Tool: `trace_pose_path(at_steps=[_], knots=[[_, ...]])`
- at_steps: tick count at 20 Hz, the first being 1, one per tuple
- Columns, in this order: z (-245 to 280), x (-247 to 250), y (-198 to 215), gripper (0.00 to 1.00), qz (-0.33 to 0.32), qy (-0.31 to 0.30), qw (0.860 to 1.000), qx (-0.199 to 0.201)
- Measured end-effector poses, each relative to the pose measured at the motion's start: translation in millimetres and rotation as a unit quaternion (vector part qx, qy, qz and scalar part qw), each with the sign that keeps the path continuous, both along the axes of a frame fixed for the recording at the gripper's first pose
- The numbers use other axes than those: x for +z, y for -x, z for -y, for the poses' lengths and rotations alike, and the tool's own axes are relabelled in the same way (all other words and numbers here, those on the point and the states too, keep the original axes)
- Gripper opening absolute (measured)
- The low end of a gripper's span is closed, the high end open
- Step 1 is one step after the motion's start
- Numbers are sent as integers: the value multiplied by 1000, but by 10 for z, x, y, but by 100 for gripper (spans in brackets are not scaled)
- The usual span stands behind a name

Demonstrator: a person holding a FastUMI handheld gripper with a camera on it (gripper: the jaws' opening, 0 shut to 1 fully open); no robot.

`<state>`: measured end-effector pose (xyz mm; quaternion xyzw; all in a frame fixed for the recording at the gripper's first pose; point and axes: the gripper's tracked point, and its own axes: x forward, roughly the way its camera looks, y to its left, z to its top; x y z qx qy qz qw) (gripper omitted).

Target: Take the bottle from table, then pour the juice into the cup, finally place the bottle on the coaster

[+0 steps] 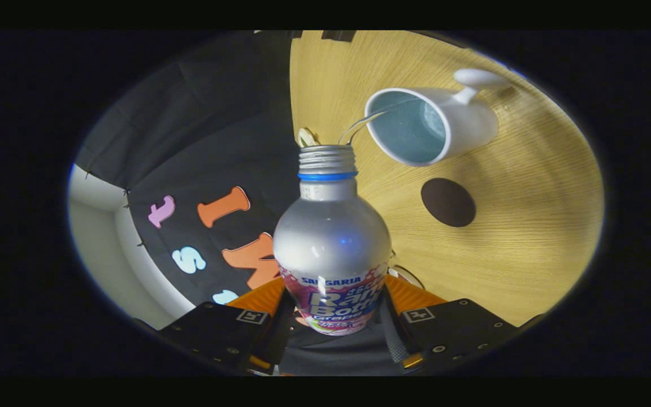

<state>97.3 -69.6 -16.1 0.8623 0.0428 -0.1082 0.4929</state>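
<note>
The bottle [331, 243] sat between the two fingers of the gripper [334, 316], which were closed on its lower, labelled part, one pressing on each side. It was a silver metal bottle with a rounded shoulder, a blue ring under a threaded neck, and no cap on its mouth. The whole view was rolled to one side, so the table [529, 237] stood like a wall beside the bottle, which meant the bottle was tipped over well away from upright. A thin, clear stream of liquid [359, 124] arced from the bottle's mouth toward the cup [444, 121]. The cup was white outside and pale blue inside, with a handle on its far side, and it stood on the wooden table just beyond the bottle's mouth. The stream reached the cup's rim and passed into its opening. Whether any liquid had gathered inside the cup could not be told. A dark, round coaster [448, 202] lay flat on the table near the cup, apart from it and bare. Black cloth hung beyond the table's far edge.
</note>
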Motion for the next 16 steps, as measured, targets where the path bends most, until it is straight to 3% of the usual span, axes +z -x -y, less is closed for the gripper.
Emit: trace_pose_path(at_steps=[16], knots=[[51,62,32,71,-4,-29,1000,-4]])
